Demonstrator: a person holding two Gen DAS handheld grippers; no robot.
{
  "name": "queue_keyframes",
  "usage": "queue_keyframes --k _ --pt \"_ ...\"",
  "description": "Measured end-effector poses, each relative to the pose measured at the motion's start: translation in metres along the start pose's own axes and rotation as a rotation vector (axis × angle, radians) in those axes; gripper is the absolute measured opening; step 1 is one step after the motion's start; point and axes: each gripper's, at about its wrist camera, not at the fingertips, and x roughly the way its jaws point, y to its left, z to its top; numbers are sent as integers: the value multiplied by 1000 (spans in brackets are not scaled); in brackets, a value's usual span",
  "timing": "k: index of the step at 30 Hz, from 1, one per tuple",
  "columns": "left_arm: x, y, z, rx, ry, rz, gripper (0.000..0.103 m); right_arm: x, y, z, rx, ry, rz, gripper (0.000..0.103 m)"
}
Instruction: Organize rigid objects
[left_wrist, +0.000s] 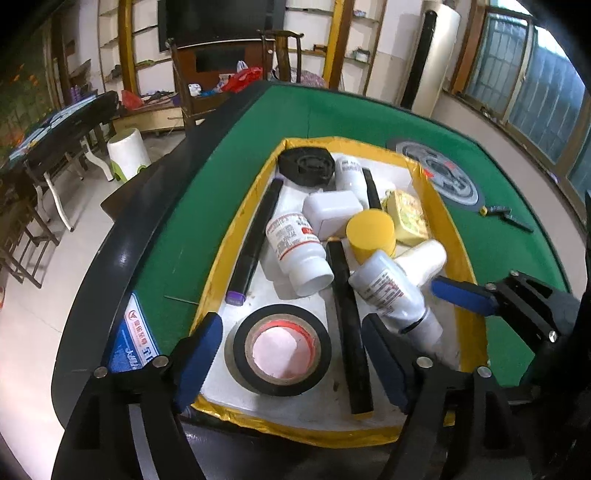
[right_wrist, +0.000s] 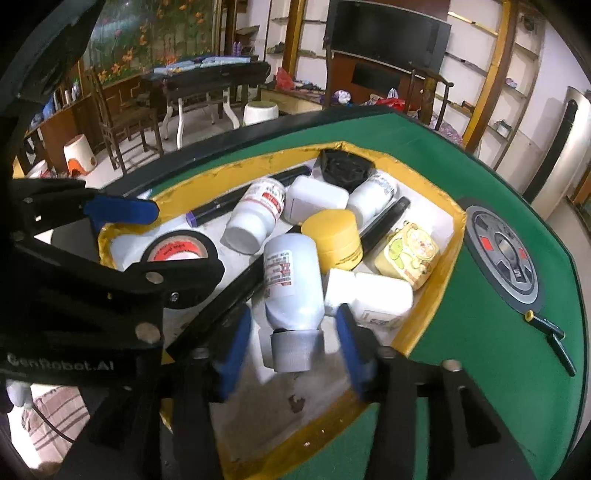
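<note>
The table (left_wrist: 491, 243) is covered in matt green felt, while the tray (left_wrist: 236, 236) is edged in glossy, wrinkled yellow tape. Inside lie smooth white plastic bottles (right_wrist: 291, 280) – one with a paper label – a glossy yellow plastic jar (left_wrist: 371, 232) and a shiny black tape roll (left_wrist: 282, 349).

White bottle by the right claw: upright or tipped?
Tipped. The white bottle lies on its side in the tray, gray cap pointing between the open right claw.

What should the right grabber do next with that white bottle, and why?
Probably close the right gripper on the white bottle. Its grey cap already sits between the open blue fingers, with gaps either side, in the yellow-edged tray.
</note>
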Motion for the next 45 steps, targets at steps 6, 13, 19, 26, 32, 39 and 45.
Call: queue_keyframes --k 6,13,19,26,32,39,45 --pt "-23 9 2 -86 -91 -16 93 -27 -7 -1 43 -68 15 68" --pt "-63 7 2 -145 -270 33 95 -57 -35 -11 166 -159 0 77" --pt "-126 -14 -9 -177 -582 166 102 -77 -73 -26 324 -219 -31 78" --pt "-122 -20 -3 -255 -511 87 102 -109 -90 -45 386 -336 -181 91" --pt "-120 -38 -6 -220 -541 126 102 -128 -84 -60 325 -417 -328 98" --pt "-127 -81 -3 -34 -575 98 102 -133 -70 -67 233 -473 -433 103" --pt "-106 -109 -1 56 -497 159 102 -128 -63 -68 209 -451 -438 103"
